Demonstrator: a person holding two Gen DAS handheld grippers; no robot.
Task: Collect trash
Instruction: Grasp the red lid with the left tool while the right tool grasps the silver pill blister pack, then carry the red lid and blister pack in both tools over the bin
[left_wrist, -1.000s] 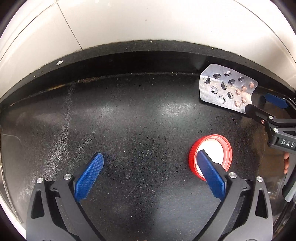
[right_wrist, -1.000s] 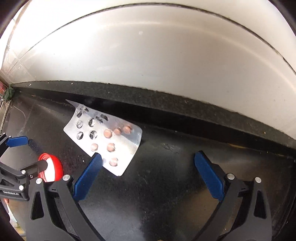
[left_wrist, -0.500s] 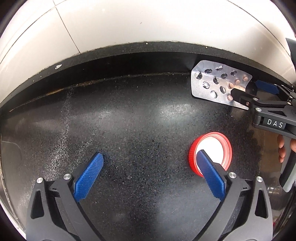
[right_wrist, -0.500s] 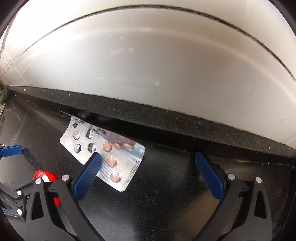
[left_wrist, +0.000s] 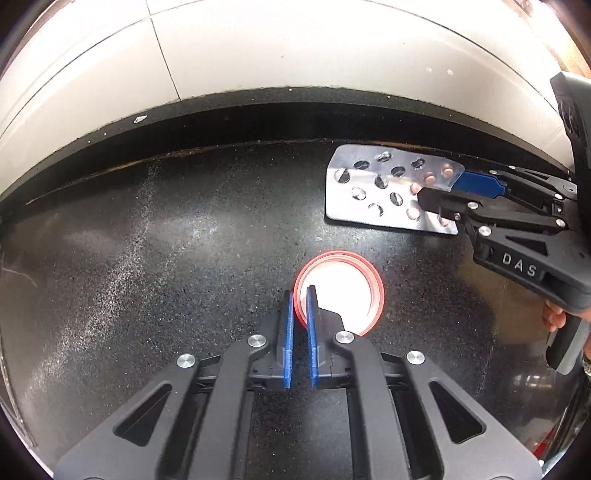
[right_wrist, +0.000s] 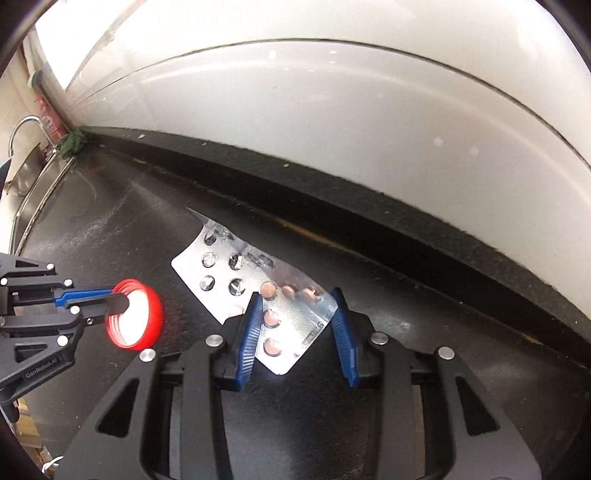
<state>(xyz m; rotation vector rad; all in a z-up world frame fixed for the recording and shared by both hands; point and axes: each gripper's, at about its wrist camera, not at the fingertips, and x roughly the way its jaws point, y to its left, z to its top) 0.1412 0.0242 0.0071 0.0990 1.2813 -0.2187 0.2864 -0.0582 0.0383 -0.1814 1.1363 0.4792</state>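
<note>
Left gripper (left_wrist: 300, 295): clamped tight on the rim of the red cap (left_wrist: 339, 292), one pad inside the wall, one outside.
Right gripper (right_wrist: 295, 325): jaws have just been closing around the pill strip (right_wrist: 255, 291); the pads sit at its two long edges near the end with pills left in it.
Cap: on the black counter (left_wrist: 166, 258), open side up, near the strip.
Strip: flat foil, mostly emptied, lying close to the wall (right_wrist: 332, 129).
Doing it well: the foil bends easily, so I would squeeze until it bows slightly, then lift both straight up.
Risk: the strip may slide out if the pads only graze its edges.
</note>
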